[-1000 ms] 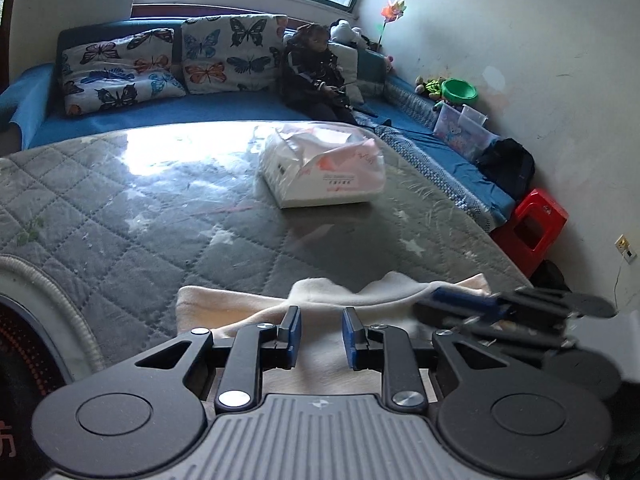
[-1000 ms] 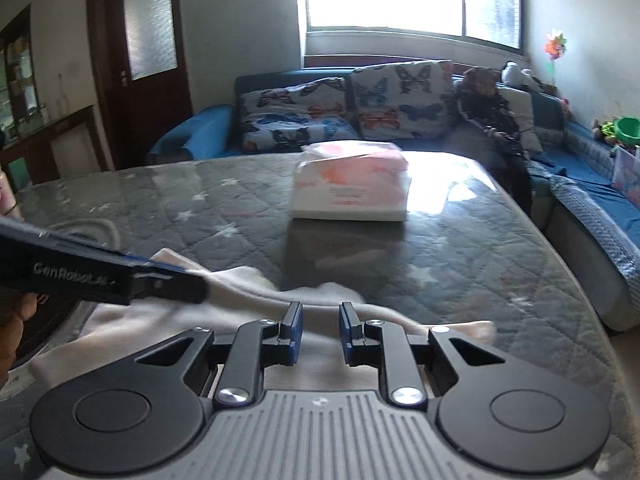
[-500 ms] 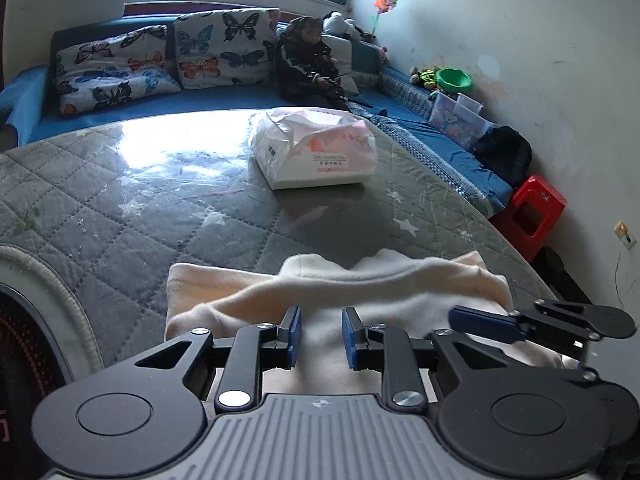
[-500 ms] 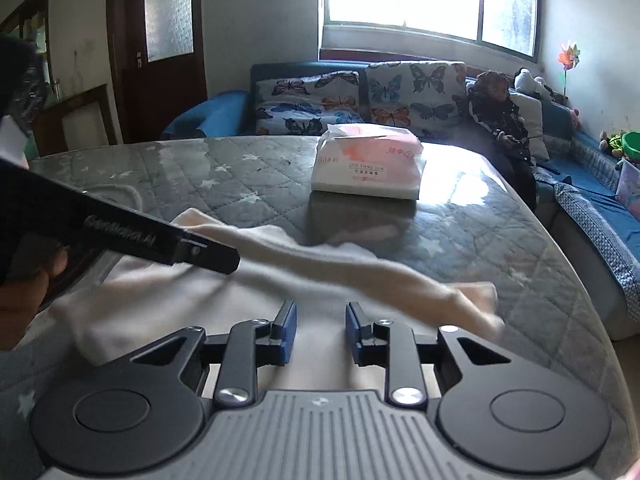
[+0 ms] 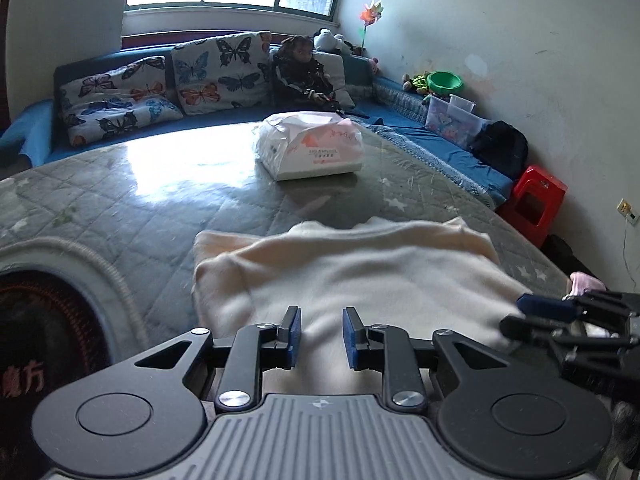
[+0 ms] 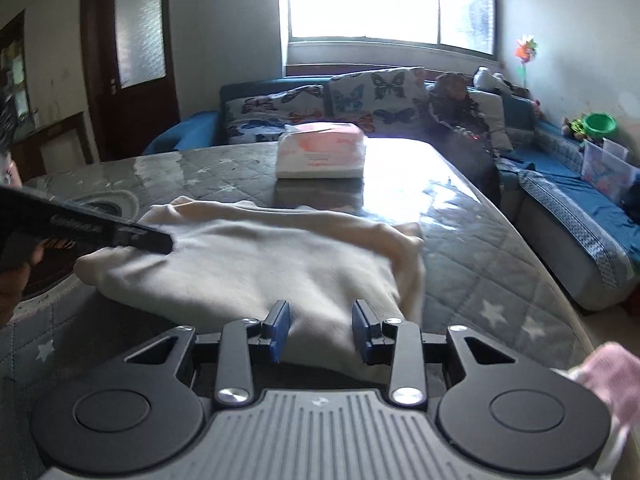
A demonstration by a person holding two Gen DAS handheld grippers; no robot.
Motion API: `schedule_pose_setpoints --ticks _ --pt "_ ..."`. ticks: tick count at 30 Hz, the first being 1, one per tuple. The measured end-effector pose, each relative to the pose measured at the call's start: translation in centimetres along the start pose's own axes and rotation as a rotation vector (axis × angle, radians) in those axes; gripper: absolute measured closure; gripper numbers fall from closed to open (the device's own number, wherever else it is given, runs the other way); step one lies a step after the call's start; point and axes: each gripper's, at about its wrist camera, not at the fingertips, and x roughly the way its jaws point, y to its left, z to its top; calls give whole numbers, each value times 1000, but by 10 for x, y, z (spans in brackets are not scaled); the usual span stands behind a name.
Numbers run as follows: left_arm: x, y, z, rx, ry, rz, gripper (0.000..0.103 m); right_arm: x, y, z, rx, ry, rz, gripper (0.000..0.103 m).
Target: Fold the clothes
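A cream garment [image 5: 352, 268] lies folded over on the grey quilted table cover [image 5: 152, 204]; it also shows in the right wrist view [image 6: 256, 264]. My left gripper [image 5: 321, 332] is open over its near edge, holding nothing. My right gripper [image 6: 320, 330] is open over the near right part of the garment, also empty. The right gripper's fingers [image 5: 548, 308] show at the garment's right edge in the left view. The left gripper's finger [image 6: 120, 232] lies on the garment's left part in the right view.
A white and pink plastic package [image 5: 312, 148] sits at the table's far side. A round heater with a hose [image 5: 60, 288] is at the left. A blue sofa with butterfly cushions [image 5: 160, 84] and a red stool [image 5: 536, 204] lie beyond the table.
Both grippers have opened wider and pulled back. The garment's top part has come down toward me and now lies flatter over the rest.
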Motion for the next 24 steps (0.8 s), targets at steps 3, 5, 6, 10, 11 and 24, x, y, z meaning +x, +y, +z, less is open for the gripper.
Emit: schedule_pose_setpoints --ticks 3,5,6,10,11,24 --pt "-3 -1 -10 25 2 19 78 2 -1 -5 7 16 2 69" --pt "-7 -2 -13 36 -7 28 78 1 1 -5 -9 16 -2 69" --pt "-10 -2 -14 36 -12 29 78 0 3 -4 -17 17 -2 69" --pt "-22 -3 -12 15 -47 13 78 -7 -1 5 3 -17 3 69" --pt "-24 -4 -12 11 -57 10 78 -6 -2 7 13 -20 2 69" --pt "-7 -49 -13 92 -38 -88 79 4 8 11 -16 -17 1 70"
